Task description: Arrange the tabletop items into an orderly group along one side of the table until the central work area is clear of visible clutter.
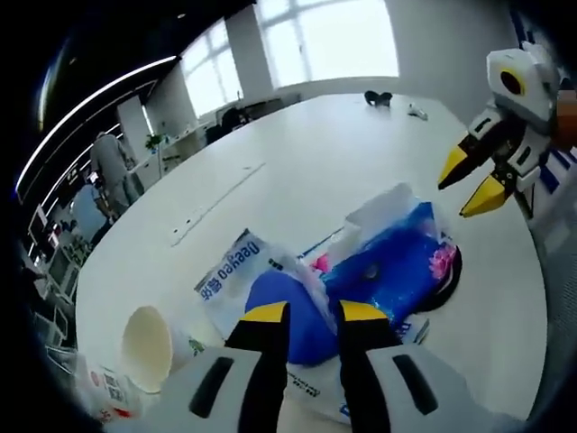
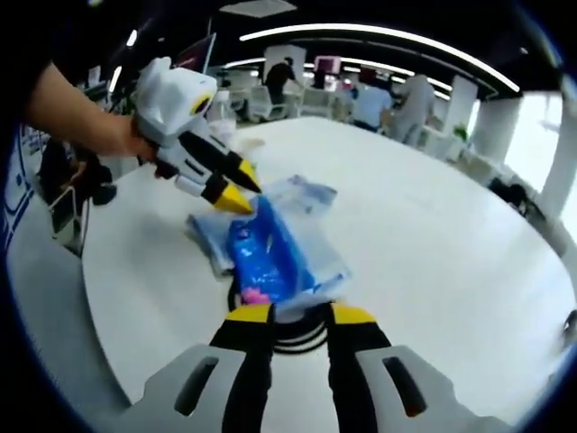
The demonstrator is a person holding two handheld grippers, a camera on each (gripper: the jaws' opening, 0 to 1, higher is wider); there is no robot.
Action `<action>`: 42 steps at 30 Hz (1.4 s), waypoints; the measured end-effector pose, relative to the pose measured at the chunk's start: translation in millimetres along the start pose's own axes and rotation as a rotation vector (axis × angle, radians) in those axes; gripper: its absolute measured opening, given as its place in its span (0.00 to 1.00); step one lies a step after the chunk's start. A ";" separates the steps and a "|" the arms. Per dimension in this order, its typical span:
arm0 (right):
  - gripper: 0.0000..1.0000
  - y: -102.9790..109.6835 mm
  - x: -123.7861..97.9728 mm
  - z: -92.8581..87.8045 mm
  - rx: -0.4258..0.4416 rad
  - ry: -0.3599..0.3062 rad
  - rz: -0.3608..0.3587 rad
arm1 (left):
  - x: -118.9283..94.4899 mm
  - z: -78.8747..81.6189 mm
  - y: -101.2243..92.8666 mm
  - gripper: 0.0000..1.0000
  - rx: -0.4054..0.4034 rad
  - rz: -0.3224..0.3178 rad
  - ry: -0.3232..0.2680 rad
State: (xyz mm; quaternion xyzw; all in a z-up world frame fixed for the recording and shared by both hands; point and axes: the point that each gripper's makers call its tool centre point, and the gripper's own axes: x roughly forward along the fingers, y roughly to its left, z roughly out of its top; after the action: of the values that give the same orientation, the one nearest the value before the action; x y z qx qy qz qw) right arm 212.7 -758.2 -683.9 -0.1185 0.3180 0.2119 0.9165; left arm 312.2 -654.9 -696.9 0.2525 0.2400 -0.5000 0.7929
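Open-plan office all round, big windows at one end, people standing off among the desks, and a long white table (image 1: 343, 153) taking up the middle. From the left gripper view, going left to right: a paper cup (image 1: 147, 347) lying on its side near the table edge, a white labelled packet (image 1: 236, 271) next to it, then the blue plastic bag (image 1: 397, 266) heaped over something dark and round. The left gripper (image 1: 313, 316) hangs just above the bag's near end, jaws parted, grasping nothing. The right gripper (image 1: 473, 180) hovers at the far right, its yellow tips apart and likewise empty.

That bag looks light, soft and crinkly, probably slick; I'd pinch a bunched fold at its edge rather than the flat face, and expect it to sag and drag whatever lies under it.

The right gripper view shows dark rings (image 2: 302, 334) under the bag's (image 2: 275, 248) end, just ahead of the right gripper (image 2: 300, 316), with the left gripper (image 2: 236, 188) touching or nearly touching the bag's far end. A clear bottle (image 2: 221, 113) stands behind it. The cup and packet appear in the left gripper view.
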 end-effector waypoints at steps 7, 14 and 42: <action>0.16 -0.8 12.0 -1.9 0.068 0.004 0.010 | 4.1 -1.5 0.9 0.12 -0.035 -0.021 0.004; 0.12 -5.2 19.2 -3.8 0.124 0.014 0.009 | 6.6 -1.5 -5.4 0.04 -0.065 -0.052 0.005; 0.00 -34.2 10.8 -4.0 0.174 -0.004 0.037 | 5.3 17.2 -17.9 0.00 -0.174 -0.040 0.002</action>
State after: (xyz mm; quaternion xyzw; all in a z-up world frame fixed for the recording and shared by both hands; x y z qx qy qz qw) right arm 234.0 -786.4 -691.1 -0.0323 0.3355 0.2007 0.9198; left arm 300.1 -676.2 -690.1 0.1783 0.2886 -0.4926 0.8014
